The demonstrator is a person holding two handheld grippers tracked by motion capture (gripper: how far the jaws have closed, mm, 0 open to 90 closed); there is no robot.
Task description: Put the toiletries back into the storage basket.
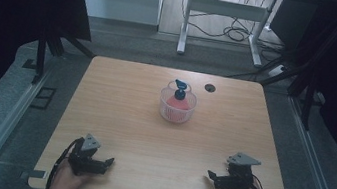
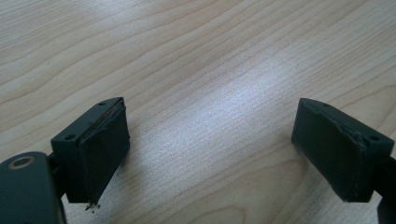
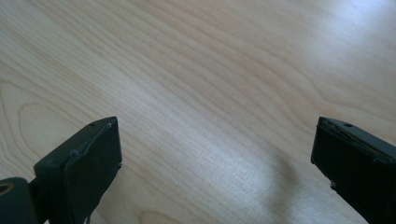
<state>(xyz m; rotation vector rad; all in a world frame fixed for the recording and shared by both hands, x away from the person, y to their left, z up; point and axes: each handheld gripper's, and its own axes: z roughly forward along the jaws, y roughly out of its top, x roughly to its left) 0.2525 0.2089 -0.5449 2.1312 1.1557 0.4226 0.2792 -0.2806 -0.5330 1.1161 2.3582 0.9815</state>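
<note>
A clear round bowl (image 1: 177,106) stands on the wooden table (image 1: 122,118) toward its far middle. Inside it sits a red object topped by a blue piece (image 1: 180,91). My left gripper (image 1: 107,162) rests near the front left edge, jaws open and pointing right. My right gripper (image 1: 212,175) rests near the front right edge, jaws open and pointing left. In the left gripper view my left gripper (image 2: 212,140) has only bare wood between its jaws. The right gripper view has my right gripper (image 3: 217,163) wide apart over bare wood too.
A dark cable hole (image 1: 210,87) lies in the tabletop right of the bowl. Beyond the table's far edge stand white desk legs (image 1: 185,21) with cables on the floor. Dark curtains hang at both sides.
</note>
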